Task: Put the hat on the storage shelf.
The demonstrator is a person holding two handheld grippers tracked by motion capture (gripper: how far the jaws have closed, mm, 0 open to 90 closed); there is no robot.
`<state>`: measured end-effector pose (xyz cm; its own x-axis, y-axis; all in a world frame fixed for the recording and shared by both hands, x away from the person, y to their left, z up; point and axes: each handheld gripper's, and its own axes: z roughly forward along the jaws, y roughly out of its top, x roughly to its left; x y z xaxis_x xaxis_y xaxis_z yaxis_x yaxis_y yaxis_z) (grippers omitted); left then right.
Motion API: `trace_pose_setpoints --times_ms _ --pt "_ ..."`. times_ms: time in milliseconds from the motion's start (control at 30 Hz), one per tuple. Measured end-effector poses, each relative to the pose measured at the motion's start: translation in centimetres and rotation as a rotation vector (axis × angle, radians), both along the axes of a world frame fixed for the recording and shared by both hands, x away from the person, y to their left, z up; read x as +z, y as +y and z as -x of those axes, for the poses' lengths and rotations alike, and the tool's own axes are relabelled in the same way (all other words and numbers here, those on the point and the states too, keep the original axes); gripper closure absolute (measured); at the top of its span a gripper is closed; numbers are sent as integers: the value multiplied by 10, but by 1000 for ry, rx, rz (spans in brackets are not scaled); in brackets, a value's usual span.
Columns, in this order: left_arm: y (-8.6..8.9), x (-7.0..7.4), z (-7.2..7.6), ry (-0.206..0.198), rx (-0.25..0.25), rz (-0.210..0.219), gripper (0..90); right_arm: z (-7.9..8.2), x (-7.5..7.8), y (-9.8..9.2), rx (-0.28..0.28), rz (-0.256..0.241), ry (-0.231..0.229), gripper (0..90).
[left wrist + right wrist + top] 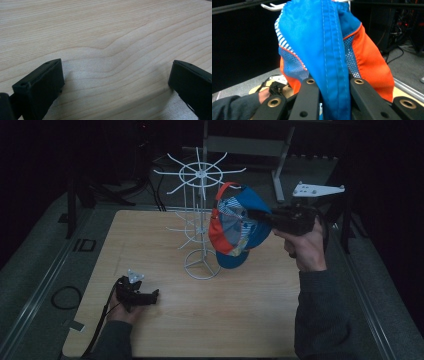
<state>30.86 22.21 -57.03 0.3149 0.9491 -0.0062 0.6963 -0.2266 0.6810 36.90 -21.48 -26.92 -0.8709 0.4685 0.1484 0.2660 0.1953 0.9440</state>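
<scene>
My left claw (pixel 150 296) rested idle on the wooden surface (pixel 225 320) near me, jaws spread, nothing between them. Farther out my right claw (pixel 256 214) pinched the blue-orange cap (pixel 235 225) by its fabric, held up against the white wire rack (pixel 200 220). I judged the pickup done; hooking it on a prong and releasing remained.

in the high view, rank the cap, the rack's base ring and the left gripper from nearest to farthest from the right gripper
1. cap, clamped in the right gripper
2. rack's base ring, below and to its left
3. left gripper, resting near the table's front left
</scene>
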Motion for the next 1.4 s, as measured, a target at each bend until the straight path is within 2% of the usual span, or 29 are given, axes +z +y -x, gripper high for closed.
trace_pose_setpoints --times_ms 233,333,433,500,633,667,833,1067,1400 --pt "0 0 0 -3 4 4 2 -4 -8 7 -26 41 8 776" --pt "0 0 0 -2 3 4 2 -4 -11 10 -54 81 -9 718" --pt "0 0 0 -1 4 6 2 -4 -13 10 -64 93 -11 692" --pt "0 0 0 -1 3 5 2 -5 -18 9 -83 105 -7 628" --pt "0 0 0 -1 3 5 2 -6 -22 8 -94 118 -2 568" --pt "0 0 0 -2 4 5 2 -7 -25 7 -111 133 0 537" --pt "-1 0 0 -5 6 7 2 -7 -30 6 -143 170 -11 491" --pt "-1 0 0 -5 6 6 2 -9 -42 4 -180 221 2 414" --pt "-1 -1 0 -6 7 8 2 -10 -54 -4 -186 226 26 374"
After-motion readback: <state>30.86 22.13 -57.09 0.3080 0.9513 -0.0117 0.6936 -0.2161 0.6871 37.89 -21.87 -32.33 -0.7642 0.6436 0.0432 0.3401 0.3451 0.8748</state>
